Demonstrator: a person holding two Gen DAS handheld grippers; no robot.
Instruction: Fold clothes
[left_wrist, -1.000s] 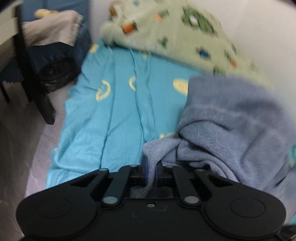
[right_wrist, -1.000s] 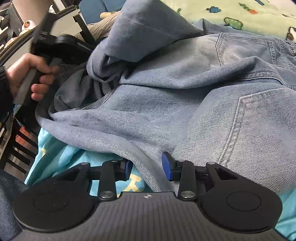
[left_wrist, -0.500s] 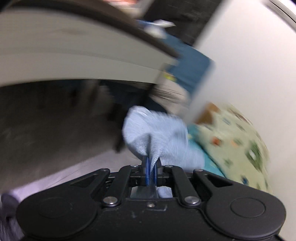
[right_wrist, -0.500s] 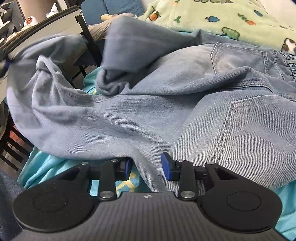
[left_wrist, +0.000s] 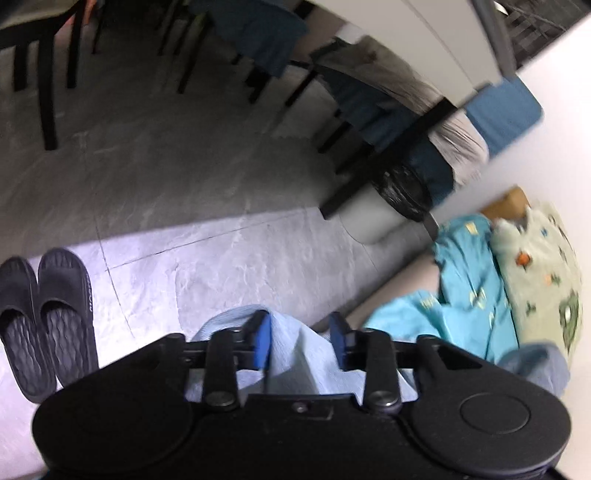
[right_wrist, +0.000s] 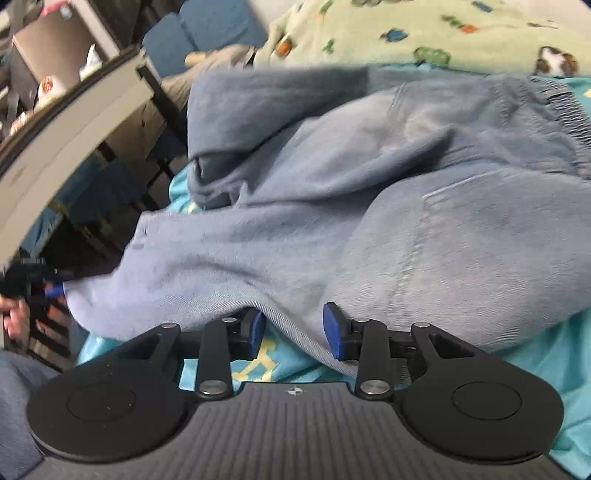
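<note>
A pair of light blue jeans (right_wrist: 369, 206) lies spread over the turquoise bed sheet (right_wrist: 546, 354), one leg pulled out to the left past the bed's edge. My left gripper (left_wrist: 300, 341) is open, with the pale end of that leg (left_wrist: 295, 354) lying loose between its jaws, above the floor. It also shows at the far left of the right wrist view (right_wrist: 51, 291). My right gripper (right_wrist: 293, 330) is open, its jaws on either side of the jeans' lower hem fold on the sheet.
A green patterned blanket (right_wrist: 424, 33) lies at the bed's far end. Left of the bed are a grey tiled floor (left_wrist: 184, 184), black slippers (left_wrist: 48, 317), chairs (left_wrist: 44, 55) and a desk (right_wrist: 66, 125). A bin with a black bag (left_wrist: 384, 206) stands by the bed.
My left gripper swung left off the bed, pulling a jeans leg out over the floor, then opened. The right gripper stayed open at the hem.
</note>
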